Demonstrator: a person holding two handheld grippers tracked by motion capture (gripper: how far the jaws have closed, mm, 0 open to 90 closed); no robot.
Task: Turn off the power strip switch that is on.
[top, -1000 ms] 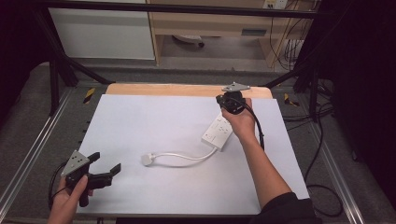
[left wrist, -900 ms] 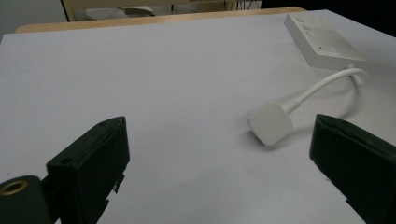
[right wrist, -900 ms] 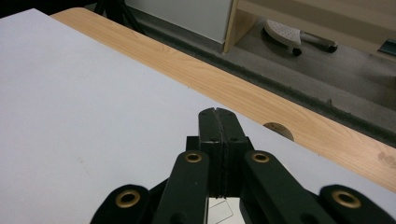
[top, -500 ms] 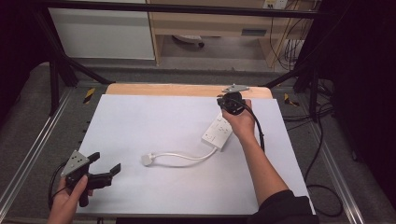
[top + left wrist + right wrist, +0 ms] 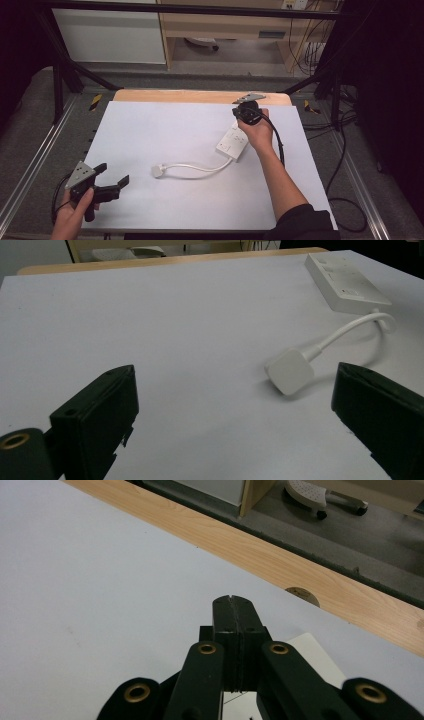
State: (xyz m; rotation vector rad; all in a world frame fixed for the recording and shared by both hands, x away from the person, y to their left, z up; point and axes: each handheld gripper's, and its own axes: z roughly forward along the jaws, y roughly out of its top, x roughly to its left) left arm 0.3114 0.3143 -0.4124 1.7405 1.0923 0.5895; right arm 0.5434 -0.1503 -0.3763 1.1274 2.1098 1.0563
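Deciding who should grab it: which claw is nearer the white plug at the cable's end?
Left. The left claw sits open just short of the white plug; the right claw, shut, is above the power strip, farther off.

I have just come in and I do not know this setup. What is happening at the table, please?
A person holds a gripper in each hand over a white table. The right gripper, jaws shut on nothing, sits at the far end of a white power strip. The left gripper waits near the front left corner with jaws wide open. The strip's cable curls to its plug, lying loose.
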